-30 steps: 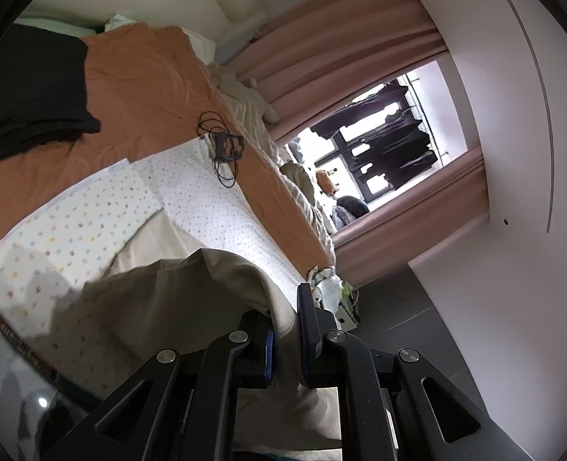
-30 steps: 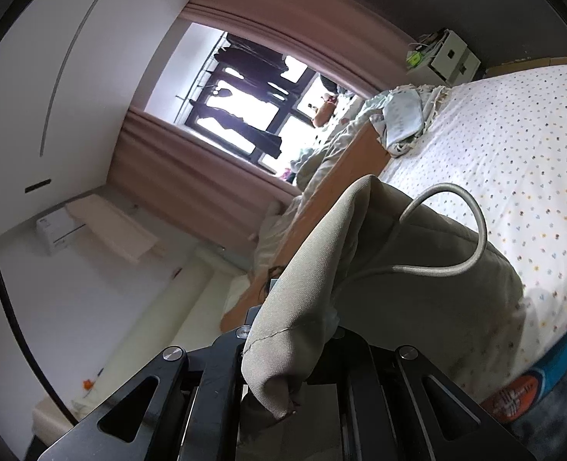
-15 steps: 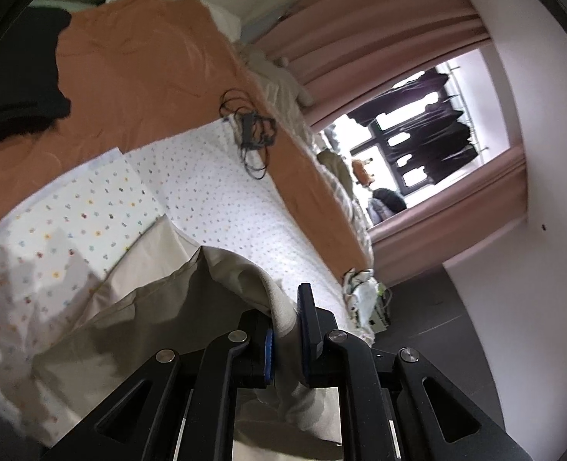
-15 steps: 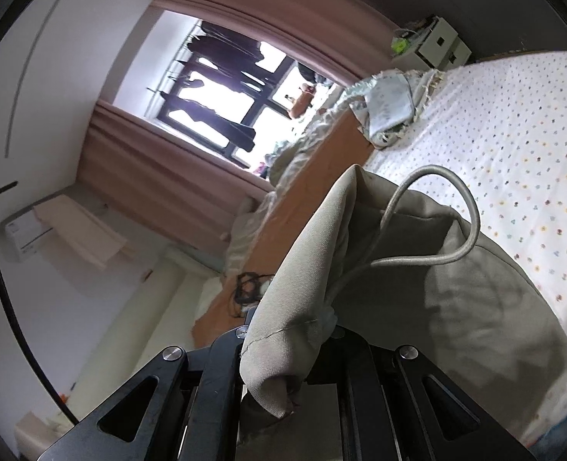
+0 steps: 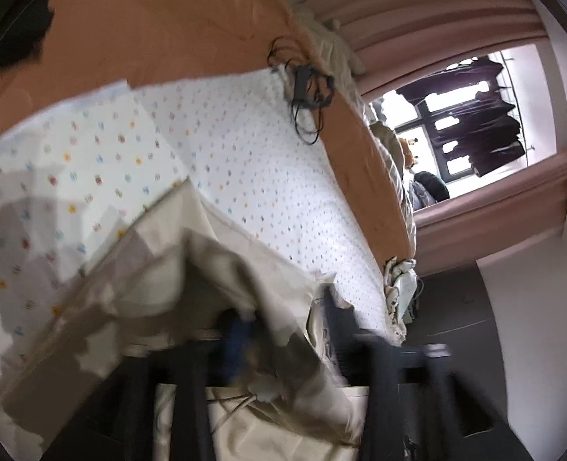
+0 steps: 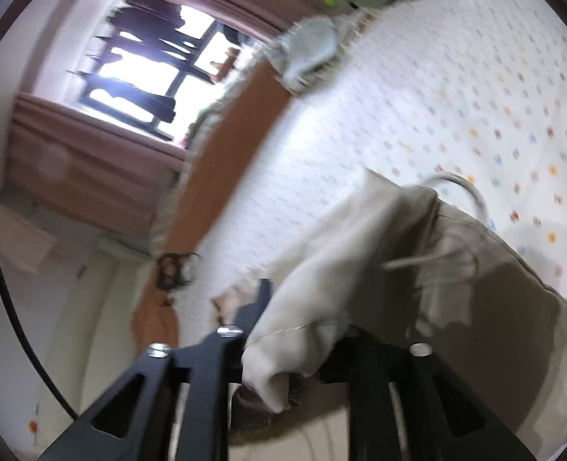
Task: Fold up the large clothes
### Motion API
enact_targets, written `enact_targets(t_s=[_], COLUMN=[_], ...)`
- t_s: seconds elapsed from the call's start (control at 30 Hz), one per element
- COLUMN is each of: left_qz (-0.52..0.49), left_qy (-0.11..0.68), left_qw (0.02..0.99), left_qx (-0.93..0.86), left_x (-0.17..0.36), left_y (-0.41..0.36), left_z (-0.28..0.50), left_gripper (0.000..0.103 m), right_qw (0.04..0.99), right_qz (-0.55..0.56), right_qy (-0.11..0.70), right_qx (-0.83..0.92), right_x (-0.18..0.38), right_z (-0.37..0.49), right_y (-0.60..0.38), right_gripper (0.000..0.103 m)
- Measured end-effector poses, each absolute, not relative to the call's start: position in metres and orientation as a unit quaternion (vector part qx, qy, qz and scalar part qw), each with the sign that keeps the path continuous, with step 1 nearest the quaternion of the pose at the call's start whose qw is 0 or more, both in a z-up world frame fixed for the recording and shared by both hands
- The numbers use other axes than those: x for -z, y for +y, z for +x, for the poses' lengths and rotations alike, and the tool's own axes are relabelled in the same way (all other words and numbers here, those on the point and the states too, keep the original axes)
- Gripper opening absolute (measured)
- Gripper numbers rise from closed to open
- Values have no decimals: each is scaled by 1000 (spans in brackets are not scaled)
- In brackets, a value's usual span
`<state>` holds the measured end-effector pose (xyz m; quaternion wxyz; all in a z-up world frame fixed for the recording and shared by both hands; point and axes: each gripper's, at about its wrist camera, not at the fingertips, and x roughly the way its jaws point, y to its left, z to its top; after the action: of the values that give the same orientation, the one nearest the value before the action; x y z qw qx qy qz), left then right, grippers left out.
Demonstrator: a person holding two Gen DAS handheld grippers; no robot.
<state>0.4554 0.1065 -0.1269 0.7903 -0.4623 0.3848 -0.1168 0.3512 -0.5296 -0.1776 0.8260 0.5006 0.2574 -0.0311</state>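
Nearest to me, my left gripper [image 5: 283,330] has just been opening: its jaws stand apart, and the edge of the beige garment [image 5: 160,292] is loose between them, no longer pinched. My right gripper [image 6: 302,326] has just been opening too; a fold of the same cloth [image 6: 360,253] drapes over and between its parted jaws, and through the blur I judge the pads are not pressing on it. The garment lies in a slack heap at the near edge of the bed, on the spotted sheet [image 5: 245,169], with its drawstring [image 6: 471,192] looping up on the right.

It looks light, soft and limp, so I expect it to sag and crumple rather than hold a line. I would take it at a hemmed edge or corner, one gripper at each end, and keep clear of the cord.

Farther off, a tangle of black cable [image 5: 306,92] sits where the sheet meets the orange cover [image 5: 168,27]. Beyond that are the pink curtains [image 5: 417,7].
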Motion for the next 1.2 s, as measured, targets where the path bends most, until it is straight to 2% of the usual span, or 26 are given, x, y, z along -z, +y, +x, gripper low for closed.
enact_targets(t_s=[0.03,0.2,0.73,1.2], left_qz=[-466,-476,-452,-459], left_qy=[384,388,374,408], left_qw=[789,782,808,789], left_qx=[114,108,46,12], left_x=[130,134,116,161], left_y=[106,108,151,185], left_z=[455,444,349,293], left_gripper=[64,65,65,65], right_qw=[823,830,858,874], right_qz=[503,487,397,267], right_qy=[262,269,326,405], right_qx=[32,40,5,-5], right_x=[180,174,140,143], right_z=[353,348,322,340], right_y=[-529,-525,-442,-341], right_gripper=[40,51,53,53])
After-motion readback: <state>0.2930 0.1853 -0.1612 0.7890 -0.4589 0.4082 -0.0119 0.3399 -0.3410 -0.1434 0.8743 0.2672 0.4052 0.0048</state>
